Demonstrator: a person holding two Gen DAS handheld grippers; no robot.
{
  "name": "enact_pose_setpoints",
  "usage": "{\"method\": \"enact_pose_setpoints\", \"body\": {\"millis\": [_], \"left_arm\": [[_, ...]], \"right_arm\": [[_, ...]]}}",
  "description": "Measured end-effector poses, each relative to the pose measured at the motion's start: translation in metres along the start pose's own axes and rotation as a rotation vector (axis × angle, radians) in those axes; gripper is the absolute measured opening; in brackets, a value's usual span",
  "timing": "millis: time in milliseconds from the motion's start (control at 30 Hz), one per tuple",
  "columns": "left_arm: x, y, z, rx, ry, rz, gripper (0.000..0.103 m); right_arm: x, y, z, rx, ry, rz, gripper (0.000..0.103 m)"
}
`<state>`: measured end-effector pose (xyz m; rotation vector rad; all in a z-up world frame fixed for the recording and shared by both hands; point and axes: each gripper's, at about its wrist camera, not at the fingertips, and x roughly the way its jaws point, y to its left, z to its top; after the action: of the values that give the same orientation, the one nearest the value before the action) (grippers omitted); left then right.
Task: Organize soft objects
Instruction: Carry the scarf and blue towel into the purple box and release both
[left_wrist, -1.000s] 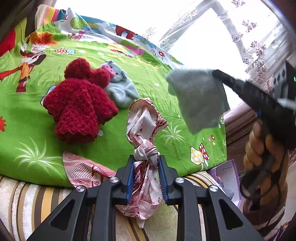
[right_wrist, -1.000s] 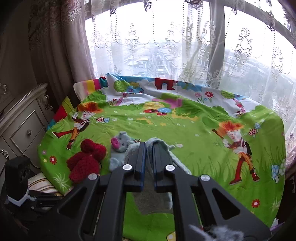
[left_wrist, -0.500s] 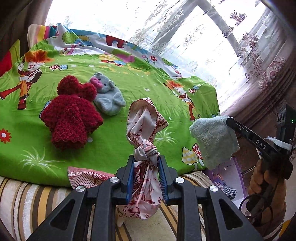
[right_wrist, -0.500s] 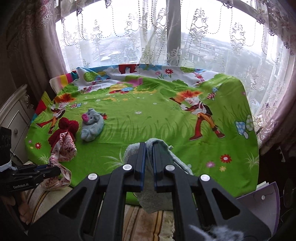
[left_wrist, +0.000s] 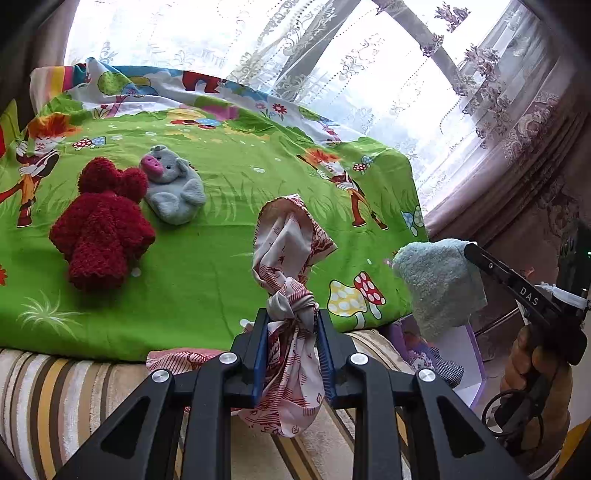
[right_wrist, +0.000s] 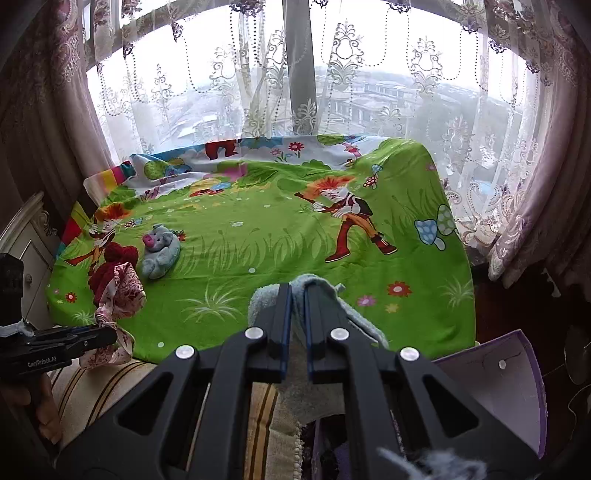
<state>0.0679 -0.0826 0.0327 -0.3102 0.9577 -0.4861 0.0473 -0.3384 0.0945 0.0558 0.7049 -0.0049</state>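
Observation:
My left gripper is shut on a knotted red-and-white patterned scarf, held off the front edge of the bed; the scarf also shows in the right wrist view. My right gripper is shut on a pale blue towel, which hangs over a purple box; in the left wrist view the towel hangs at the right. A red knitted item and a grey pig plush lie on the green cartoon bedsheet.
The purple box stands on the floor by the bed's front right corner, with dark checked cloth inside. A striped mattress edge runs below the sheet. Lace curtains and a window are behind; a white drawer cabinet stands left.
My right gripper has carried the towel back from over the bed, right and down to above the purple box. My left gripper has drawn back slightly, still holding the scarf.

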Motion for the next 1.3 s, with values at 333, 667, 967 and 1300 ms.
{"method": "enact_pose_setpoints", "body": {"millis": [333, 667, 967, 1300], "left_arm": [[0.008, -0.036, -0.007, 0.067, 0.024, -0.025, 0.025], [0.021, -0.081, -0.014, 0.143, 0.062, -0.062, 0.025], [0.044, -0.133, -0.024, 0.237, 0.117, -0.106, 0.025], [0.076, -0.196, -0.032, 0.351, 0.182, -0.152, 0.025]], "right_arm": [[-0.027, -0.035, -0.02, 0.046, -0.006, -0.03, 0.009], [-0.053, -0.082, -0.046, 0.111, 0.004, -0.099, 0.009], [-0.078, -0.131, -0.069, 0.191, 0.009, -0.178, 0.009], [-0.092, -0.179, -0.087, 0.264, 0.005, -0.28, 0.009]]}}
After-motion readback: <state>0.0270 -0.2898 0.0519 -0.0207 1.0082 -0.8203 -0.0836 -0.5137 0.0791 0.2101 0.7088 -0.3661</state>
